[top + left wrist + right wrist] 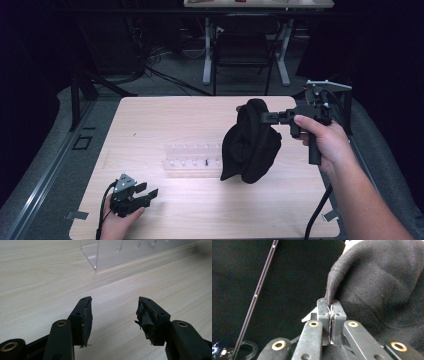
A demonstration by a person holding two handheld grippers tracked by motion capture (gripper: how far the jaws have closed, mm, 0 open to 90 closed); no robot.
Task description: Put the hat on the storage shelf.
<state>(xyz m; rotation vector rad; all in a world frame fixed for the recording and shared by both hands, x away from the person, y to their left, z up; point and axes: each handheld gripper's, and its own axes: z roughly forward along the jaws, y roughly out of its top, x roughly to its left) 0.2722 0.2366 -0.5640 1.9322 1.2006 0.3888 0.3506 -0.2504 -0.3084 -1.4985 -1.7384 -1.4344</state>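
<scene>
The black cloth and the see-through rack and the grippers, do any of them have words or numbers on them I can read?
No readable words, labels, brands or numbers anywhere.
black cloth: plain fabric, no tag or print showing.
clear rack: bare plastic, with one small dark mark too tiny to tell.
left gripper and right gripper: black jaws with brass rivets, no writing.
table: plain wood grain.

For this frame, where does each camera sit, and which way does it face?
High view: above the person's side, looking forward and down on the table; both forearms, left gripper, right gripper holding the black cloth.
Left gripper view: low over the table, along open jaws, facing the clear rack.
Right gripper view: along shut jaws pinching the cloth's edge.
Shared: the high and left gripper views both show the rack.
</scene>
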